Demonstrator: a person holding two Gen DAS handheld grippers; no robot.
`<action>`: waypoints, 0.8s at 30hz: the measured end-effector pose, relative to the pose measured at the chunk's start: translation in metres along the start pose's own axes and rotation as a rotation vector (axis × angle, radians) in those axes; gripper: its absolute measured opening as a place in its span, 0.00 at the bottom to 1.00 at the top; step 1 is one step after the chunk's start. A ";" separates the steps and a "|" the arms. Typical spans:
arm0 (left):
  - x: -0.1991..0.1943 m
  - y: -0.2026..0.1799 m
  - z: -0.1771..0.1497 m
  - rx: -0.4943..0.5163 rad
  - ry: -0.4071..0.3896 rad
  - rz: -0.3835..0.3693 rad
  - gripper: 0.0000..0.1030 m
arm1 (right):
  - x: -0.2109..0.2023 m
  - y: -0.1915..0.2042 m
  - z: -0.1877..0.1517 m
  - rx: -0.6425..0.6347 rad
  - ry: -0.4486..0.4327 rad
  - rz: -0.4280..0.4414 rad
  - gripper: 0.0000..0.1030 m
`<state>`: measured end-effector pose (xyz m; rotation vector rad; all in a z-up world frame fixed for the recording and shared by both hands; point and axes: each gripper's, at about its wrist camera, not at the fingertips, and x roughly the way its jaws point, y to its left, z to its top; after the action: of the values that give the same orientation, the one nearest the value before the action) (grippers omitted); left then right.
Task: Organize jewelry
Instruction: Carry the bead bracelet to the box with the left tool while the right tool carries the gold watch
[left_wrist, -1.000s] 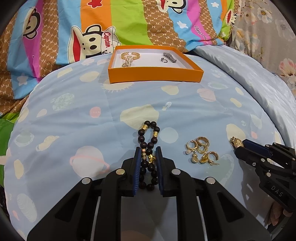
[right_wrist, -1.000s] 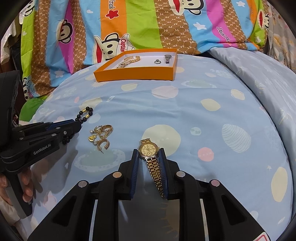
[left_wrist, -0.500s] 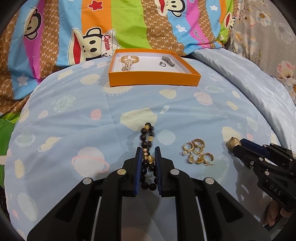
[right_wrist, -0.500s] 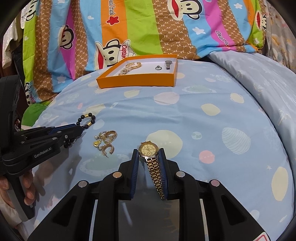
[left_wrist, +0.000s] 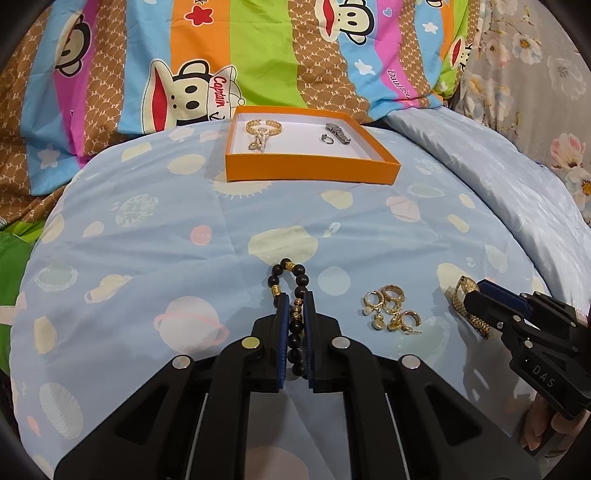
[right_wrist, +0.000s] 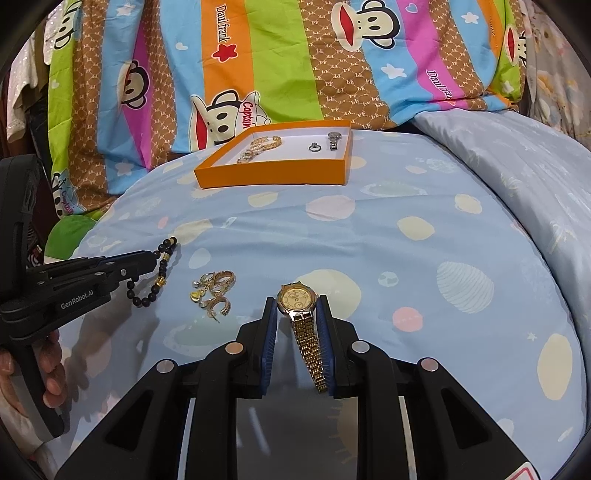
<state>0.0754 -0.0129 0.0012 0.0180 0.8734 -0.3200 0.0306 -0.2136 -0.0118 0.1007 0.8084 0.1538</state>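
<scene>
Right now my left tool (left_wrist: 295, 314) is pinched narrow on the black bead bracelet (left_wrist: 291, 291), its loop of dark and gold beads sticking out ahead of the tips and hanging below them, as the right wrist view shows. I hold it near the middle so neither end swings far. My right tool (right_wrist: 295, 317) is closed on the gold watch (right_wrist: 297, 299) just under the dial, the strap trailing back between the blue pads (right_wrist: 269, 332) and the face pointing forward where I can see it. Both pieces seem lifted just off the blue planet-print bedspread (left_wrist: 147, 240). Between my two tools the small heap of gold earrings (left_wrist: 389, 310) lies on the bed, untouched. Well ahead sits the orange box (left_wrist: 310, 171), open, with a gold bracelet (left_wrist: 262, 133) at its left and a silver ring (right_wrist: 314, 147) and silver watch (right_wrist: 334, 139) at its right; the middle looks free, which I judge is where these two should land.
</scene>
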 end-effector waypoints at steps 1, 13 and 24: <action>-0.002 0.001 0.001 -0.003 -0.005 -0.001 0.06 | -0.002 0.000 0.000 0.000 -0.009 0.000 0.20; -0.018 0.008 0.009 -0.024 -0.049 -0.012 0.06 | -0.012 -0.002 0.007 0.011 -0.057 0.000 0.20; -0.042 0.007 0.026 -0.005 -0.099 -0.026 0.06 | -0.021 0.007 0.037 -0.012 -0.102 0.030 0.19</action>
<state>0.0720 0.0015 0.0493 -0.0141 0.7766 -0.3403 0.0425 -0.2115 0.0298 0.1083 0.7042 0.1803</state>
